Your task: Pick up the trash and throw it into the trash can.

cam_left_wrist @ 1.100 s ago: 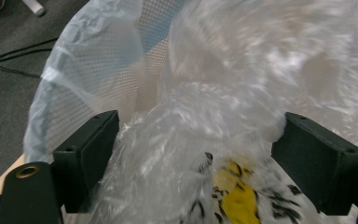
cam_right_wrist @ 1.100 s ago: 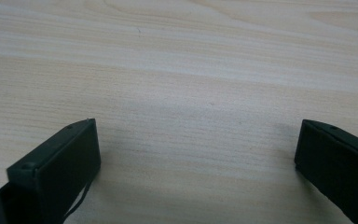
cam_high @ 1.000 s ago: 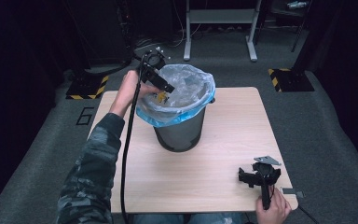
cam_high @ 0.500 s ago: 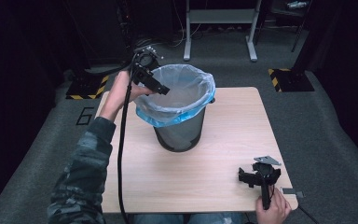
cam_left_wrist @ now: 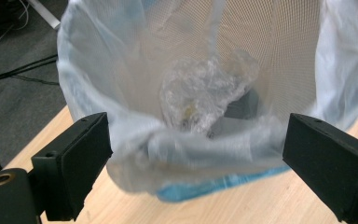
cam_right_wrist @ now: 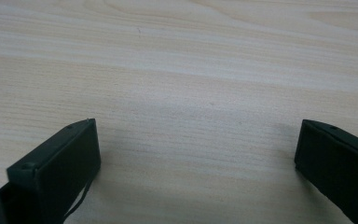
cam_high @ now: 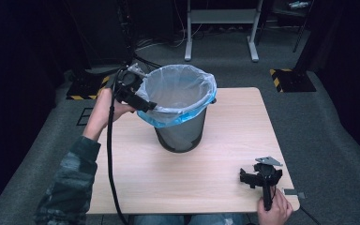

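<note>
Up at the far left, the left gripper (cam_high: 136,96) hangs spread wide beside the lined mesh bin (cam_high: 180,126); the right gripper (cam_high: 261,176) rests spread on the table (cam_high: 206,178), near right.

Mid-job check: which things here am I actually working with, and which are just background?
In play:
bin
liner
crumpled plastic inside
left hand-held gripper, open at the rim

Just there:
right hand-held gripper, open, idle on the table
metal stand
floor cables
</note>
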Demonstrator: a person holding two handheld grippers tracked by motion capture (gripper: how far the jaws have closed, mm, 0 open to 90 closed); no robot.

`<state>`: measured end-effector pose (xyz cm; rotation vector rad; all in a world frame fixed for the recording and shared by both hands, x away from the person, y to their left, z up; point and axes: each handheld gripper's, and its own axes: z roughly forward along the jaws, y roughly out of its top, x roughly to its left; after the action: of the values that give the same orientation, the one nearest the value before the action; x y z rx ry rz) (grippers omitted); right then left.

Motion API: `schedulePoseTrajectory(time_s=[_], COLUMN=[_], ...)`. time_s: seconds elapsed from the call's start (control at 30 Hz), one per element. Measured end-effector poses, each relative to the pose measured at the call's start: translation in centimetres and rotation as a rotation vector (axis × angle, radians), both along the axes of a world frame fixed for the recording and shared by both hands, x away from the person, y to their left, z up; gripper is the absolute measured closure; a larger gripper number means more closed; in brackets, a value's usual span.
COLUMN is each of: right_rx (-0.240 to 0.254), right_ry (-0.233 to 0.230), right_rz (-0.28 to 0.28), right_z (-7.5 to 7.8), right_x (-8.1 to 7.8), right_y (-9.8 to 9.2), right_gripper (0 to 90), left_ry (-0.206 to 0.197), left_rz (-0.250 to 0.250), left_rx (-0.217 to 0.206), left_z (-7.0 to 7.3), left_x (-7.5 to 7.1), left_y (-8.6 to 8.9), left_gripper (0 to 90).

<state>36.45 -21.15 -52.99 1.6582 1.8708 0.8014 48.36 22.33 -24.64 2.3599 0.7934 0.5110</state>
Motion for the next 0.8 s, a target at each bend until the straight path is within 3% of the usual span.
schedulePoseTrajectory(time_s=[0.1, 0.37, 0.43, 0.5, 0.53, 0.57, 0.6, 0.63, 0.67, 0.8], right_rx=[0.0, 0.0, 0.0, 0.0, 0.0, 0.0, 0.0, 0.0, 0.0, 0.0], right_ry=[0.0, 0.0, 0.0, 0.0, 0.0, 0.0, 0.0, 0.0, 0.0, 0.0], right_rz=[0.0, 0.0, 0.0, 0.0, 0.0, 0.0, 0.0, 0.0, 0.0, 0.0], right_z=[0.0, 0.0, 0.0, 0.0, 0.0, 0.0, 0.0, 0.0, 0.0, 0.0], right_x=[0.0, 0.0, 0.0, 0.0, 0.0, 0.0, 0.0, 0.0, 0.0, 0.0], right_y=[0.0, 0.0, 0.0, 0.0, 0.0, 0.0, 0.0, 0.0, 0.0, 0.0], right_gripper=[0.0, 0.0, 0.0, 0.0, 0.0, 0.0, 0.0, 0.0, 0.0, 0.0], left_ry=[0.002, 0.014, 0.017, 0.027, 0.044, 0.044, 0.054, 0.054, 0.06, 0.061], left_rz=[0.008, 0.045, 0.055, 0.07, 0.079, 0.079, 0.092, 0.092, 0.101, 0.126], left_rx=[-0.005, -0.019, -0.015, -0.037, -0.04, -0.04, -0.046, -0.046, -0.054, -0.052], left_z=[-0.6, -3.9, -5.0, -6.4, -7.8, -7.8, -9.1, -9.1, -10.3, -12.6], left_x=[-0.4, -1.6, -1.8, -2.1, -2.2, -2.2, -2.4, -2.4, -2.5, -2.9], left_y=[0.6, 3.2, 3.8, 4.3, 4.8, 4.8, 5.1, 5.1, 5.4, 6.0], left_gripper=[7.2, 7.2, 7.3, 7.2, 7.0, 6.7, 6.6, 6.4, 6.5, 6.3])
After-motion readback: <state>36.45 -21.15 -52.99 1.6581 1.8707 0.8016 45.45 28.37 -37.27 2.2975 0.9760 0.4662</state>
